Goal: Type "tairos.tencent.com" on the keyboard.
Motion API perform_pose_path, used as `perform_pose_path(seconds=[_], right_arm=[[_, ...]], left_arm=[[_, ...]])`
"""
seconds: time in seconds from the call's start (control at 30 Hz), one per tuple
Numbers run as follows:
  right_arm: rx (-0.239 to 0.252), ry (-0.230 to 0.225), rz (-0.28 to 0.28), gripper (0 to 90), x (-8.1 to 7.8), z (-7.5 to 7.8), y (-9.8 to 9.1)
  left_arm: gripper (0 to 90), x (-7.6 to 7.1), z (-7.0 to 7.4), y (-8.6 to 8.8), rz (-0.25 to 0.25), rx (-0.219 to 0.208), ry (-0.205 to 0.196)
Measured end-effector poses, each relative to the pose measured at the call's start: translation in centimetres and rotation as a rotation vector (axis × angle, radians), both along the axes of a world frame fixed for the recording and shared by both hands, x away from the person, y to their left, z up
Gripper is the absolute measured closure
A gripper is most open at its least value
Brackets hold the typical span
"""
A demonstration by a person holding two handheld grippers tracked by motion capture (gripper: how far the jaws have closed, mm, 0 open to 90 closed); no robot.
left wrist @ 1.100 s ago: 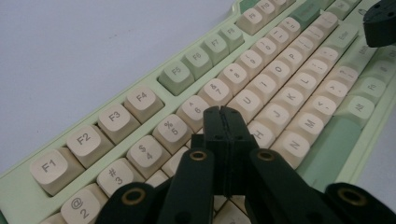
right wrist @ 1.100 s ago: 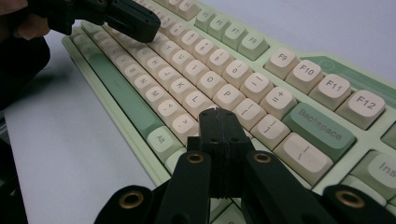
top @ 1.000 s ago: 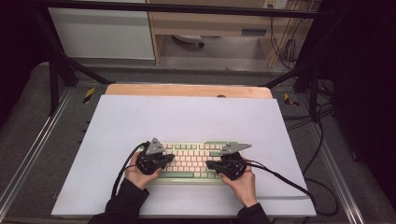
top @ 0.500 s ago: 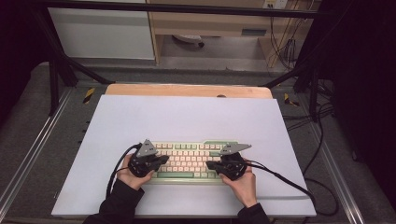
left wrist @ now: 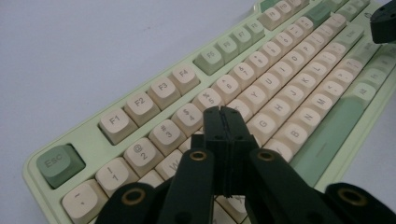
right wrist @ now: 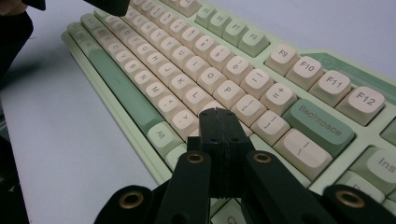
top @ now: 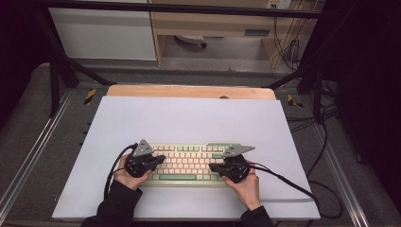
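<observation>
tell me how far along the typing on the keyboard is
Done: both grippers are shut and in place over the keyboard, which lies flat on the white mat. In hand: the left gripper points its closed tips at the letter rows near R and T; the right gripper sits by the keys right of L. Left: I cannot tell which keys remain.

High view looks down and forward from above the person's side, taking in the whole table [top: 189,118]. Left gripper view sits low and close over the keyboard [left wrist: 261,88], facing along its rows from the Esc end. Right gripper view does likewise from the Backspace end. All three share the keyboard; both close views probably overlap mid-board.
</observation>
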State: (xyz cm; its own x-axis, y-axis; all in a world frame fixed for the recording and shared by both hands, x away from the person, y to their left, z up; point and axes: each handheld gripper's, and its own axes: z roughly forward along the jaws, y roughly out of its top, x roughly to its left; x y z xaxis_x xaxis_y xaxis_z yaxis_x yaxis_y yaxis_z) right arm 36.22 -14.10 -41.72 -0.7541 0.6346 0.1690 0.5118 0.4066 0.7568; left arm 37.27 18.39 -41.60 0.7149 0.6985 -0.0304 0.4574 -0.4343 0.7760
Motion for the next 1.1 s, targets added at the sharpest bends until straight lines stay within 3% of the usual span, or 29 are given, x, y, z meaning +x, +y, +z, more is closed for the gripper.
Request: perform_pose_path(seconds=[0.4,1.1], right_arm=[[-0.001,0.003,0.002,90.0,0.0,-0.1,0.1],[0.0,0.0,0.004,90.0,0.0,0.0,0.0]], left_arm=[[89.8,0.7,-1.1,0.0,0.025,0.015,0.015],[89.8,0.5,-1.1,0.0,0.012,0.007,0.01]])
